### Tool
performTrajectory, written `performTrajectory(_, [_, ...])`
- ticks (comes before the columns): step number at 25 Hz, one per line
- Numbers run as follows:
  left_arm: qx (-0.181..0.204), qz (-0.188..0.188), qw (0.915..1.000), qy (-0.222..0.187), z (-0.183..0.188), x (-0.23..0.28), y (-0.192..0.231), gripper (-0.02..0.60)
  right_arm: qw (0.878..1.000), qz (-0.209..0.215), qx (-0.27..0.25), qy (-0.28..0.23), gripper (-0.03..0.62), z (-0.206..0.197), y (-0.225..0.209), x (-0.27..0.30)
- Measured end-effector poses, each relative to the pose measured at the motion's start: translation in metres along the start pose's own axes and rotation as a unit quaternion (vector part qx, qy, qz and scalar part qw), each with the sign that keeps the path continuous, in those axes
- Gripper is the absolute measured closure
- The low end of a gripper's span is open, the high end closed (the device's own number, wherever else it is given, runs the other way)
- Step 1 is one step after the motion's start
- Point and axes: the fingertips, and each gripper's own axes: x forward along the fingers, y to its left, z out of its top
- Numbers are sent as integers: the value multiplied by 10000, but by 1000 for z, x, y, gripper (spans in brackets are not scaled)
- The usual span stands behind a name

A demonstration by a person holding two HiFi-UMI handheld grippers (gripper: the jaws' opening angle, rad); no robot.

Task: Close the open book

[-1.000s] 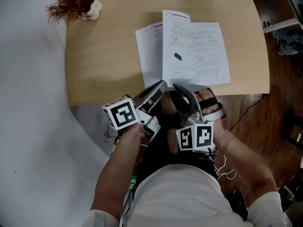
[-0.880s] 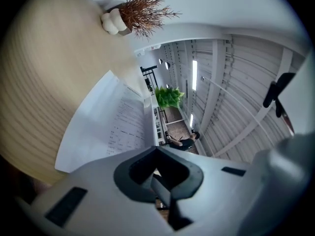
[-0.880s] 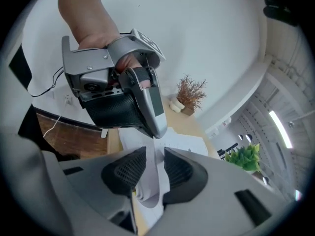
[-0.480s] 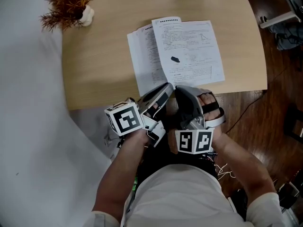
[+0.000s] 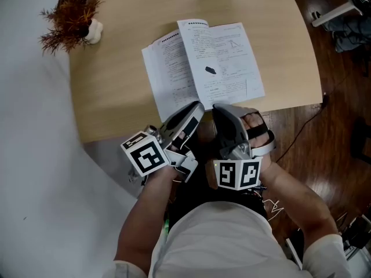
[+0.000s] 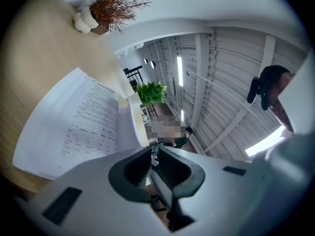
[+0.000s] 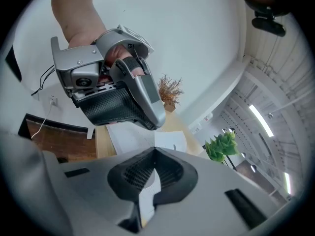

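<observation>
Right hand-held gripper (image 5: 217, 108) has just been clenched shut with nothing caught between the jaws, and both grippers have been nudged up toward the desk's (image 5: 116, 68) near edge. Left hand-held gripper (image 5: 198, 105) is clenched empty too. They're held side by side over that edge, tips angled toward each other, wrists tucked close to the body. The book (image 5: 203, 65) is left lying open, flat on the desk by that edge.

Wooden table (image 5: 116, 91) with open book (image 5: 227, 50) and dried plant (image 5: 68, 17).
</observation>
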Motion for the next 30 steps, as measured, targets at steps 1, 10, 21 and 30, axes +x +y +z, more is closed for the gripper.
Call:
performTrajectory(1, [36,-4,10000,-59,2,0,-2,565,10000,-5,23,15,591,-3,-1,-2])
performTrajectory(10, [272,210,9993,-174,-1,2,5,565,9978,-230,546,290,591,-33,-23,-11])
performTrajectory(21, [247,784,9965,172,-35,8,47,565,9891,-302,1313,600,591,-73,-35,-15])
performTrajectory(30, [55,885,9958,216,-41,15,43,565,9716,-173,2222,798,591,-105,-34,-10])
